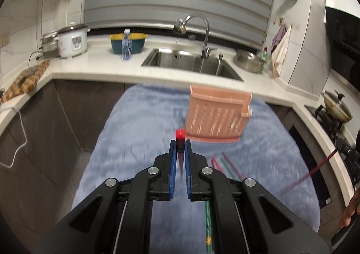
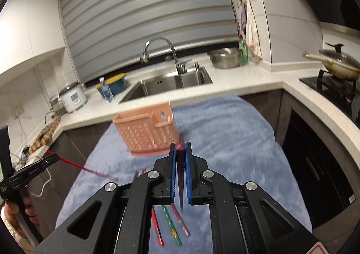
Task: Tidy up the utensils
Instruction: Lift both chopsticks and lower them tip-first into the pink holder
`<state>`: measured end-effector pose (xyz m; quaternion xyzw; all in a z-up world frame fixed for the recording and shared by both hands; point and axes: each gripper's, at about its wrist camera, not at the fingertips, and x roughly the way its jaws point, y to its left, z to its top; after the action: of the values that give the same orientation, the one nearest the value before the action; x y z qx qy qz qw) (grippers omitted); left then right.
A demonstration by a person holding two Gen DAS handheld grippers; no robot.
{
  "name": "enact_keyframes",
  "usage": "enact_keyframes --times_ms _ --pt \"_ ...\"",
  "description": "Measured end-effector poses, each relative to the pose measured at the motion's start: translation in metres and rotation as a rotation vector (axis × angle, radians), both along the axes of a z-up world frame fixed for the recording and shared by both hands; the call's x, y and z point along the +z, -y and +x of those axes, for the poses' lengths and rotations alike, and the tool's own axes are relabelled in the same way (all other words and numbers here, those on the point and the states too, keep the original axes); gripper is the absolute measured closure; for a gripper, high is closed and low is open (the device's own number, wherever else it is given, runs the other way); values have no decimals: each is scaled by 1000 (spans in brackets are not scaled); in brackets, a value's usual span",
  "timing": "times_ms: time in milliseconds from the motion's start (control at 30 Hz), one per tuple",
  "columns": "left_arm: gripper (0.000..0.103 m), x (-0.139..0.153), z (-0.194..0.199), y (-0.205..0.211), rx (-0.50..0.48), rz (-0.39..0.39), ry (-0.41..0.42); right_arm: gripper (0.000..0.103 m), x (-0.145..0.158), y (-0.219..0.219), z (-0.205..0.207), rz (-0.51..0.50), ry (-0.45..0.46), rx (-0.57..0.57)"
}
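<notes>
While each hand has a red chopstick pinched in its tongs, the drop target is the pink slotted holder [image 1: 216, 116], standing upright on the blue towel [image 1: 139, 114] that covers the counter, just ahead of both. Left tongs [image 1: 180, 144] are clamped on one red chopstick [image 1: 180, 135], top end poking up past the tips; right tongs [image 2: 180, 148] are clamped on the other [image 2: 180, 164], its point hanging down between the pads. More chopsticks, green and red [image 2: 173, 227], lie loose on the towel nearer the camera. My call for the step: bring the tip over the holder's open top, tilt the stick near vertical, then release low so it doesn't bounce out. One hand at a time avoids a clash.
</notes>
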<state>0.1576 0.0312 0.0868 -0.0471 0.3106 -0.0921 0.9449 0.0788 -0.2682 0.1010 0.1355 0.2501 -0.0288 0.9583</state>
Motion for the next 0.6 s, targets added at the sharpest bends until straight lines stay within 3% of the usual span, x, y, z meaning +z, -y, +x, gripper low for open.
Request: enact_keyframes --times_ms 300,600 --pt "96 69 34 4 -20 -45 127 96 53 0 40 13 116 27" --pt "96 141 80 24 -31 -79 321 96 103 -11 116 75 241 22"
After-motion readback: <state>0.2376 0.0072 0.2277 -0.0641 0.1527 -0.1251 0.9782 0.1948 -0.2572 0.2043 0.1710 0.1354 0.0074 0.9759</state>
